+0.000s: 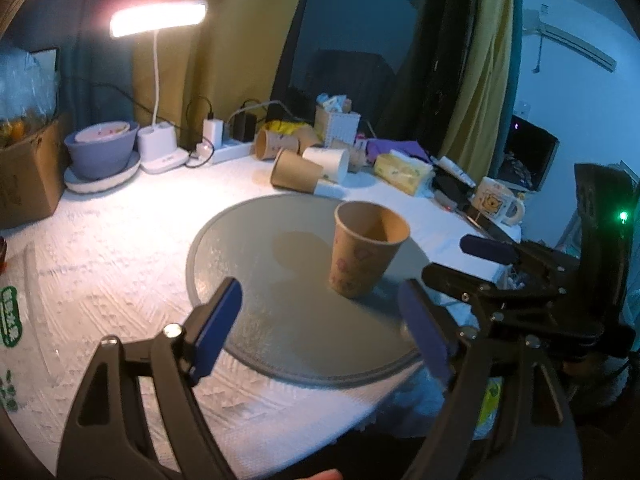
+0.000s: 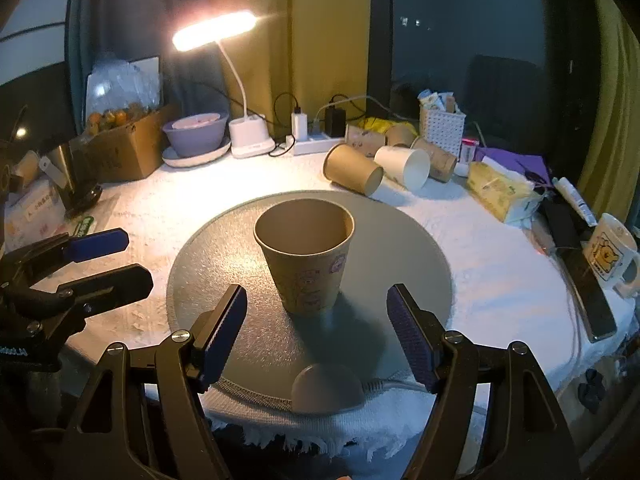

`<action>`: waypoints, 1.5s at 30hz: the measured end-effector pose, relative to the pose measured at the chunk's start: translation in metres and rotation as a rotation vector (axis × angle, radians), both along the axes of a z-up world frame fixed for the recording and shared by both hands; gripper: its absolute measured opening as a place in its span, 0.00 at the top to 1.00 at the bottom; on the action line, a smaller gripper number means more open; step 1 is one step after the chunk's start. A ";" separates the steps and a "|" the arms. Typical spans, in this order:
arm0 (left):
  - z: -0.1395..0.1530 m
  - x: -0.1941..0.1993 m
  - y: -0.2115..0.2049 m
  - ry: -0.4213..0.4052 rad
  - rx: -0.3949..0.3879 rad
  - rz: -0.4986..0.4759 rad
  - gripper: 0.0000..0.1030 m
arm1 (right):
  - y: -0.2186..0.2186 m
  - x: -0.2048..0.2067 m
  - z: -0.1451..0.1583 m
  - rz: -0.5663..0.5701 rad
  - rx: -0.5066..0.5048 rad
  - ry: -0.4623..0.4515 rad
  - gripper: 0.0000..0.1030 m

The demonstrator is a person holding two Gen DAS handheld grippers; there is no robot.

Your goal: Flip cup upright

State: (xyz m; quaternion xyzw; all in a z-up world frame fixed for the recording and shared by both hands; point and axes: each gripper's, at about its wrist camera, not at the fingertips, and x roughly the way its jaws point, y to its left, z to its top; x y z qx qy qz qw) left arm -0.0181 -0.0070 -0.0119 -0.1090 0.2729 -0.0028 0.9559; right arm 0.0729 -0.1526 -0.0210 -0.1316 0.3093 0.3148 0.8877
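Observation:
A brown paper cup (image 1: 366, 250) with pink prints stands upright, mouth up, on a round grey mat (image 1: 256, 280). In the right wrist view the cup (image 2: 306, 256) stands at the mat's (image 2: 404, 248) centre. My left gripper (image 1: 320, 330) is open and empty, short of the cup, to its left. My right gripper (image 2: 316, 330) is open and empty, just in front of the cup without touching it. The right gripper also shows in the left wrist view (image 1: 476, 264), and the left gripper shows in the right wrist view (image 2: 116, 260).
Several paper cups (image 2: 376, 164) lie on their sides at the back of the white table. A lit desk lamp (image 2: 244, 80), a purple bowl (image 2: 196, 132), a cardboard box (image 2: 128, 148), a tissue pack (image 2: 500, 190) and a mug (image 2: 610, 252) ring the mat. A small grey puck with cable (image 2: 326, 388) lies at the mat's near edge.

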 end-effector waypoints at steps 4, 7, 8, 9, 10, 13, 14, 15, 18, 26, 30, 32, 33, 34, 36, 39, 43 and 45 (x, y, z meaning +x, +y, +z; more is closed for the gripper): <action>0.012 -0.008 -0.004 -0.039 0.020 -0.002 0.20 | -0.005 -0.007 0.011 -0.001 0.019 -0.021 0.27; 0.021 -0.014 -0.005 -0.073 0.034 0.002 0.20 | -0.007 -0.014 0.022 0.007 0.036 -0.040 0.27; 0.024 -0.016 -0.006 -0.085 0.042 0.003 0.20 | -0.007 -0.017 0.026 0.010 0.039 -0.048 0.27; 0.026 -0.018 -0.006 -0.094 0.048 0.004 0.20 | -0.007 -0.019 0.029 0.012 0.043 -0.053 0.27; 0.028 -0.019 -0.006 -0.099 0.052 0.006 0.20 | -0.008 -0.020 0.033 0.015 0.048 -0.057 0.27; 0.035 -0.024 -0.006 -0.122 0.064 0.015 0.20 | -0.008 -0.027 0.044 0.020 0.069 -0.069 0.27; 0.037 -0.026 -0.005 -0.131 0.066 0.018 0.20 | -0.009 -0.030 0.048 0.021 0.075 -0.075 0.27; 0.039 -0.028 -0.006 -0.143 0.069 0.021 0.20 | -0.009 -0.032 0.051 0.021 0.079 -0.081 0.27; 0.045 -0.032 -0.007 -0.161 0.083 0.024 0.20 | -0.010 -0.036 0.060 0.022 0.090 -0.094 0.27; 0.065 -0.041 -0.006 -0.197 0.120 0.068 0.11 | -0.013 -0.048 0.079 0.032 0.115 -0.124 0.27; 0.075 -0.051 -0.006 -0.244 0.125 0.076 0.10 | -0.013 -0.055 0.088 0.036 0.119 -0.147 0.27; 0.081 -0.057 -0.007 -0.266 0.134 0.079 0.10 | -0.013 -0.059 0.092 0.038 0.120 -0.159 0.27; 0.083 -0.060 -0.007 -0.277 0.136 0.079 0.10 | -0.013 -0.061 0.094 0.039 0.120 -0.165 0.27; 0.085 -0.062 -0.008 -0.290 0.140 0.081 0.10 | -0.014 -0.062 0.095 0.040 0.122 -0.170 0.27; 0.089 -0.067 -0.010 -0.310 0.148 0.083 0.10 | -0.013 -0.065 0.098 0.042 0.125 -0.177 0.27; 0.093 -0.073 -0.013 -0.335 0.165 0.080 0.10 | -0.012 -0.069 0.099 0.050 0.124 -0.180 0.27; 0.097 -0.080 -0.016 -0.355 0.178 0.086 0.10 | -0.009 -0.073 0.101 0.061 0.122 -0.189 0.27; 0.097 -0.082 -0.015 -0.359 0.175 0.093 0.10 | -0.009 -0.074 0.102 0.063 0.121 -0.191 0.27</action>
